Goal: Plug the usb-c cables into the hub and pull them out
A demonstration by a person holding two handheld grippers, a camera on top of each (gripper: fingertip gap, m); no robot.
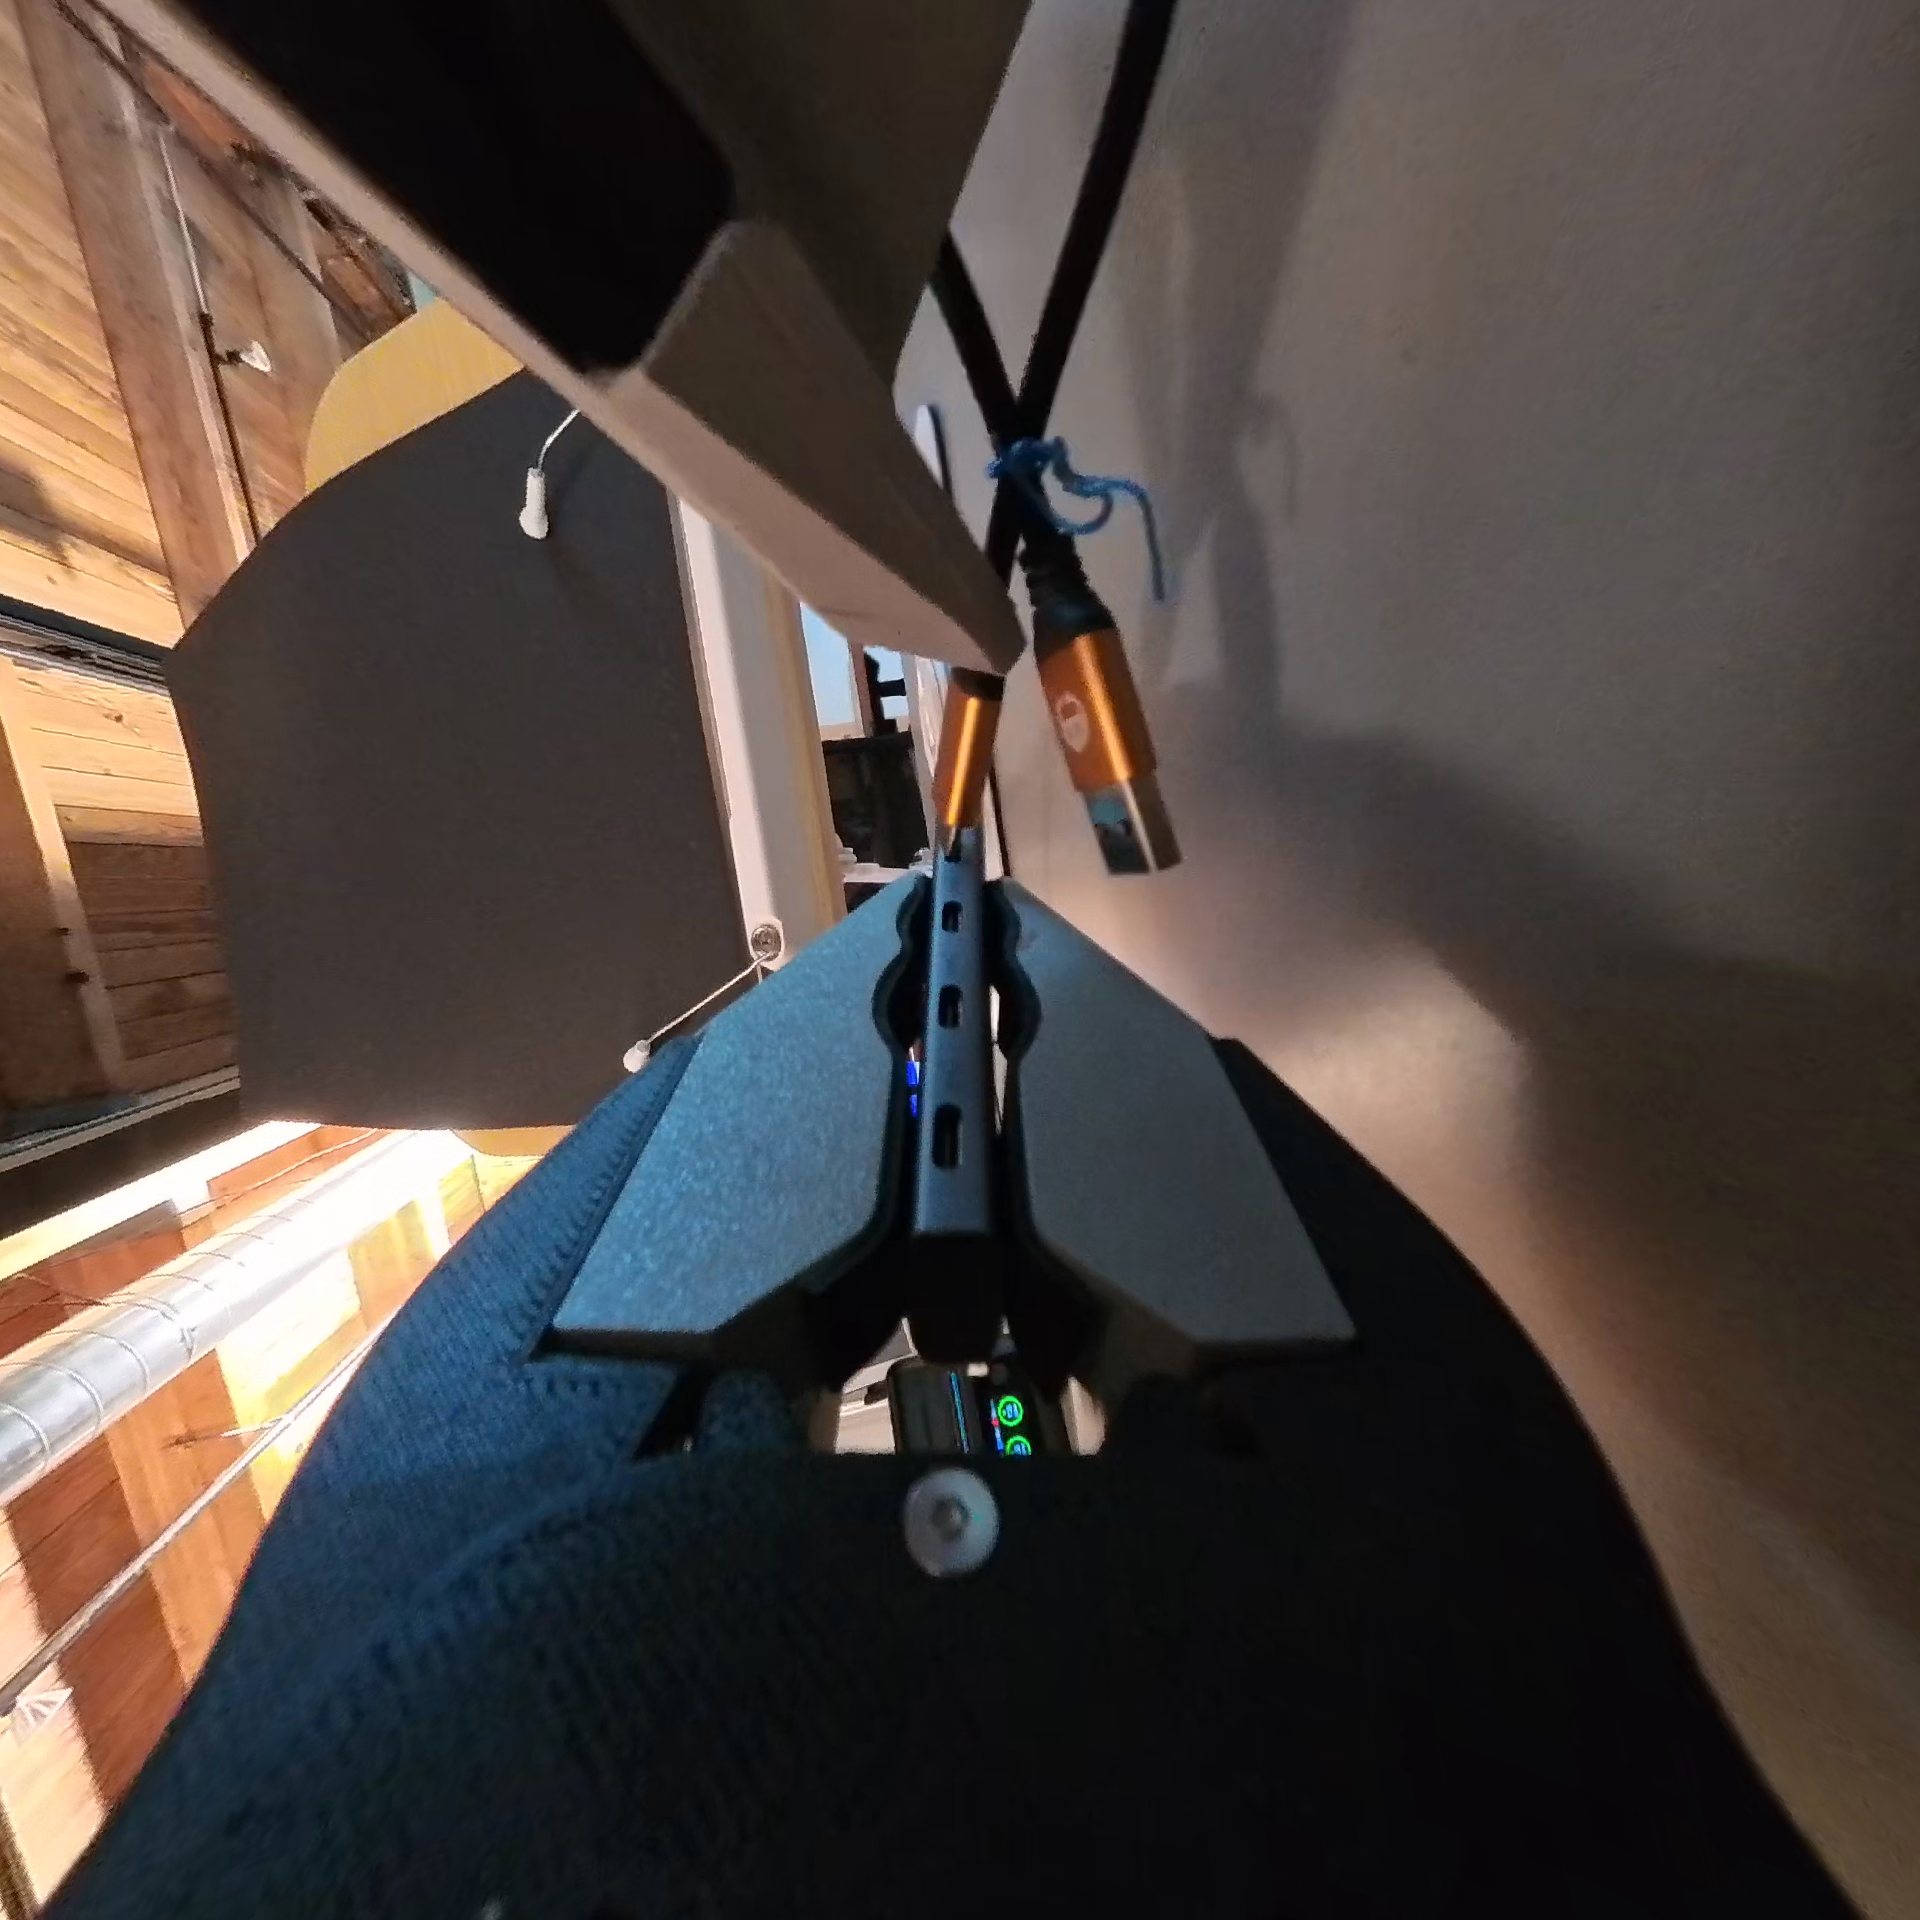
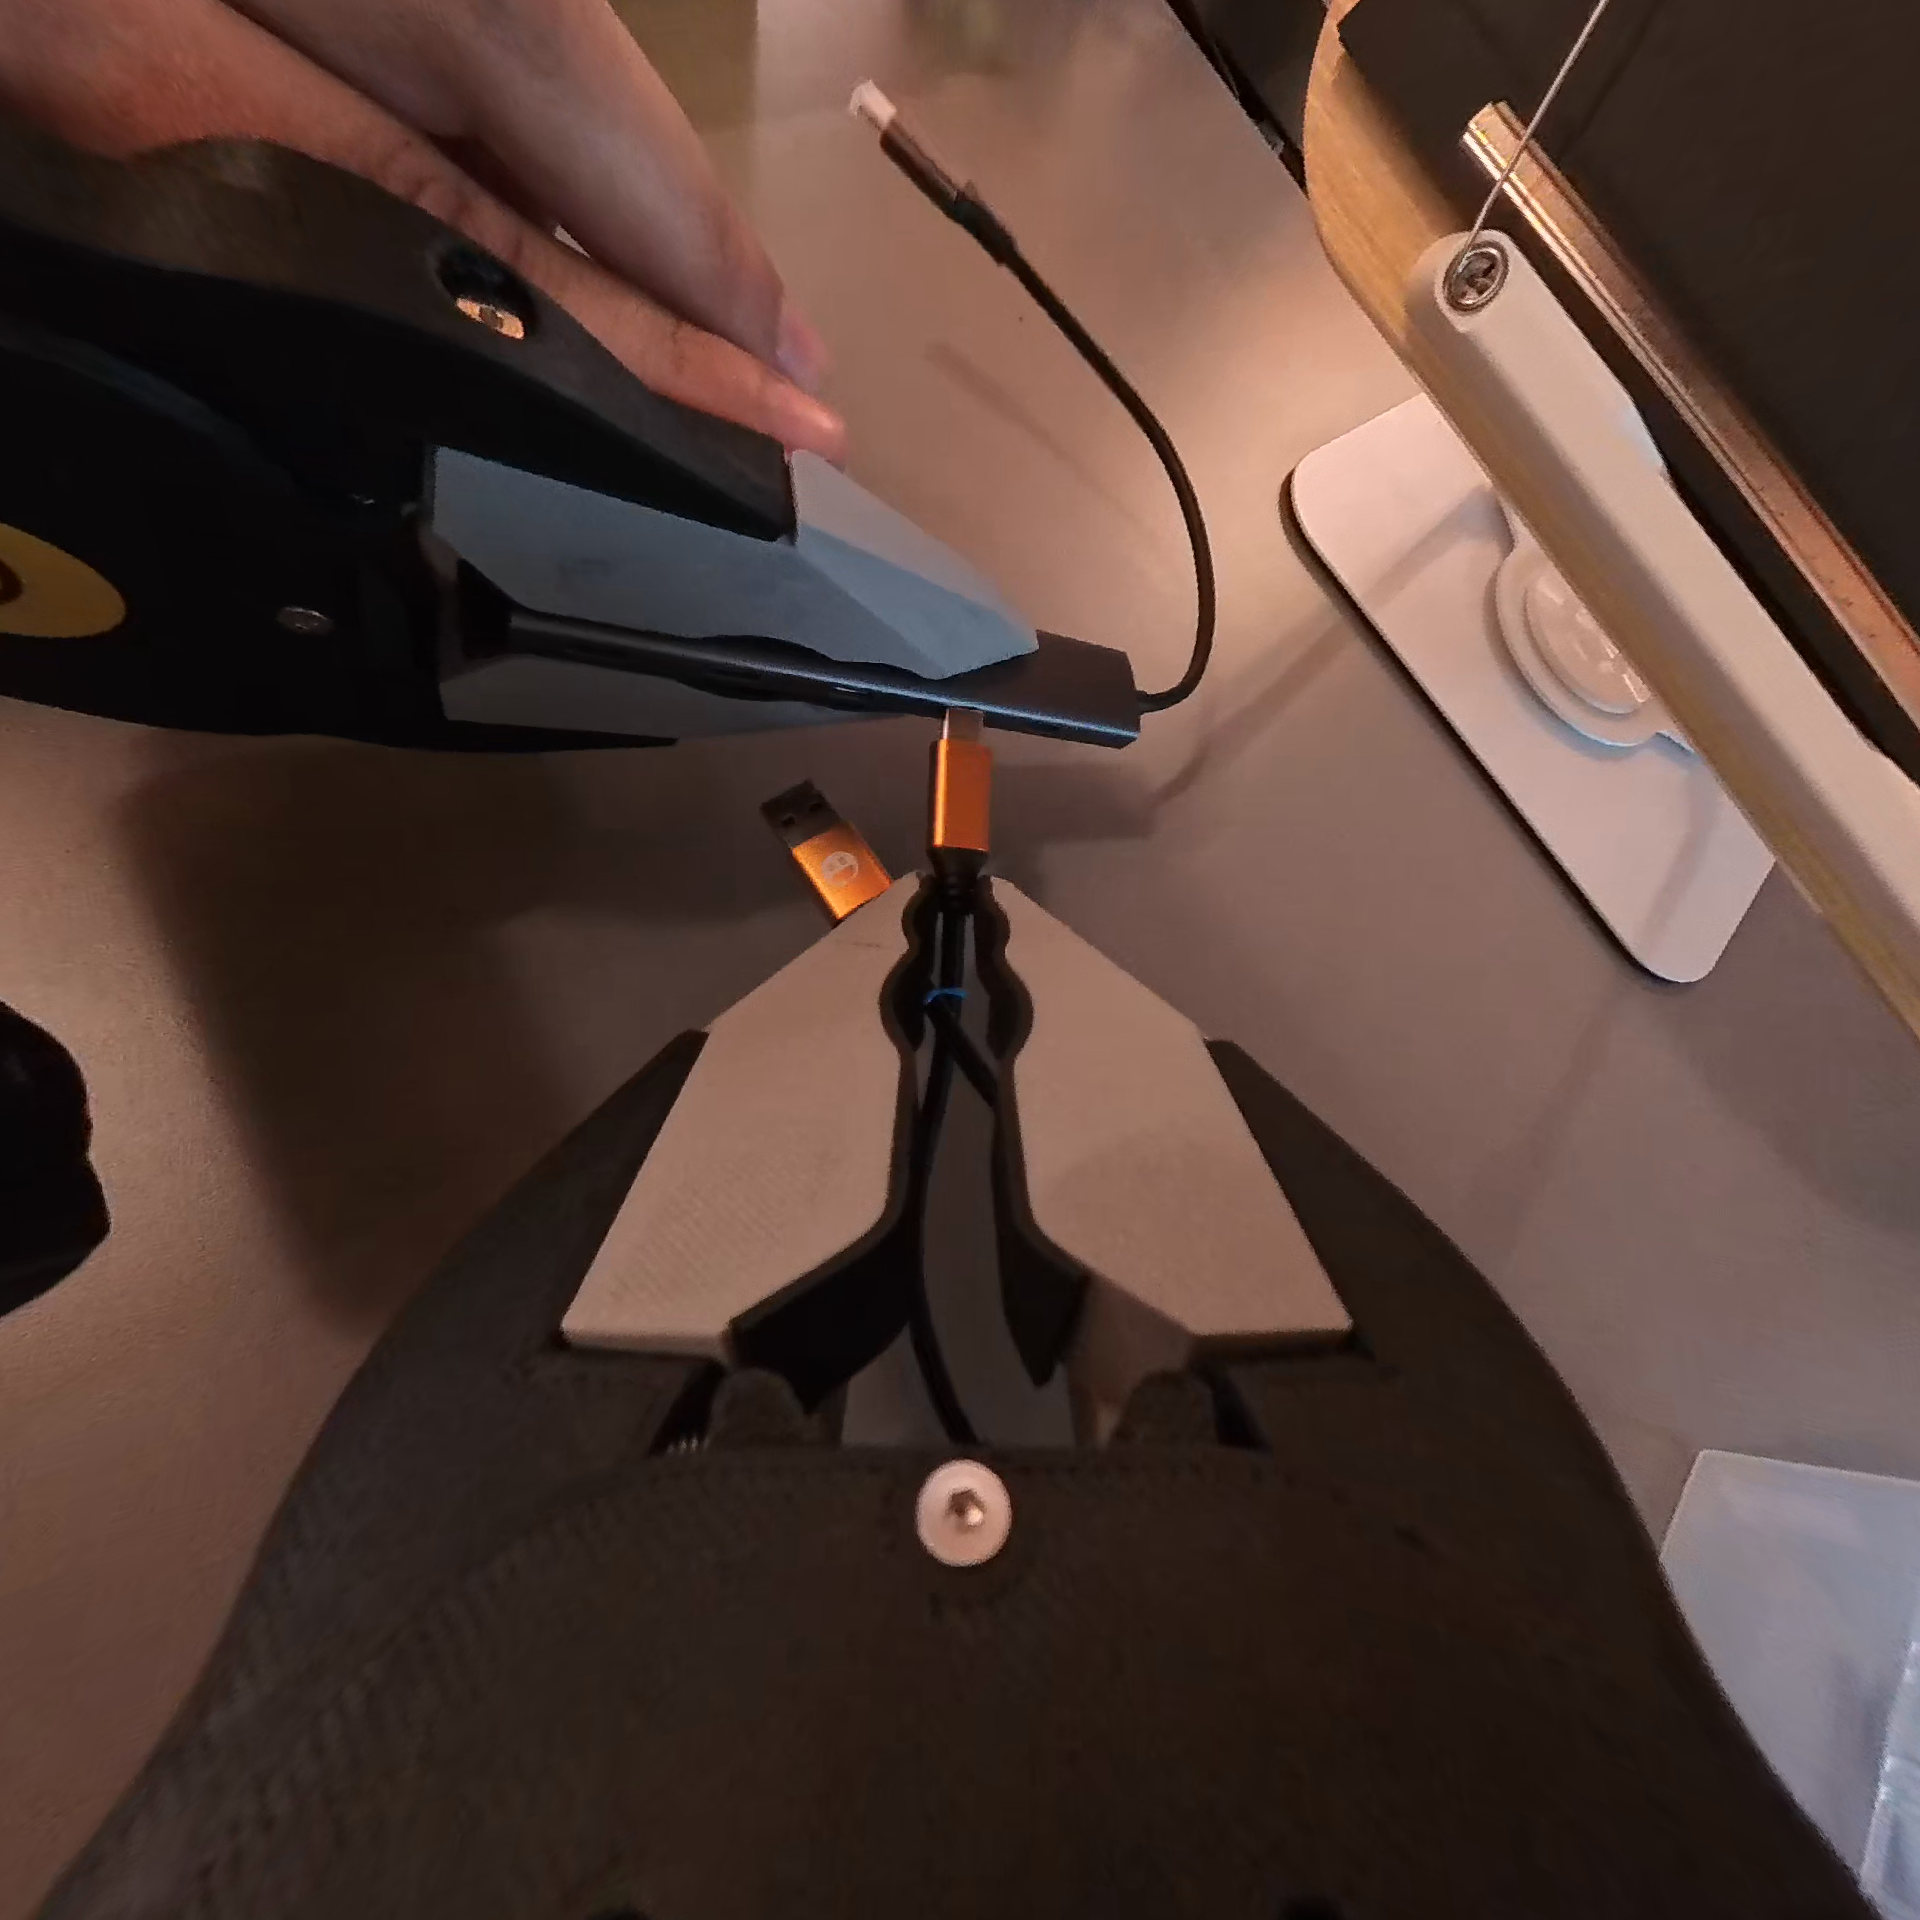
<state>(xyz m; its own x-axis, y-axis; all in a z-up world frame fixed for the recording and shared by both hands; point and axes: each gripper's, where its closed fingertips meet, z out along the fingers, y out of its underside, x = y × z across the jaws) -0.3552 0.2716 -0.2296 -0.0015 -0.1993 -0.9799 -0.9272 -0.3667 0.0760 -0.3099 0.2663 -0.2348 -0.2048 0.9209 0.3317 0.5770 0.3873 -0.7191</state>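
1. The left tongs (image 1: 961,894) pinch the grey hub (image 1: 954,1049) above the table (image 2: 312,1039).
2. The right tongs (image 2: 954,883) pinch the black cable (image 2: 951,935).
3. The cable's orange plug (image 2: 961,800) touches the hub's side.

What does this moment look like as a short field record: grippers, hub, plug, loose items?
left gripper: shut on hub
right gripper: shut on black cable behind orange USB-C plug
plug: metal tip at hub's edge port, shell outside; seating depth unclear
spare orange USB-A plug: loose, unplugged
hub's own lead: curving across table
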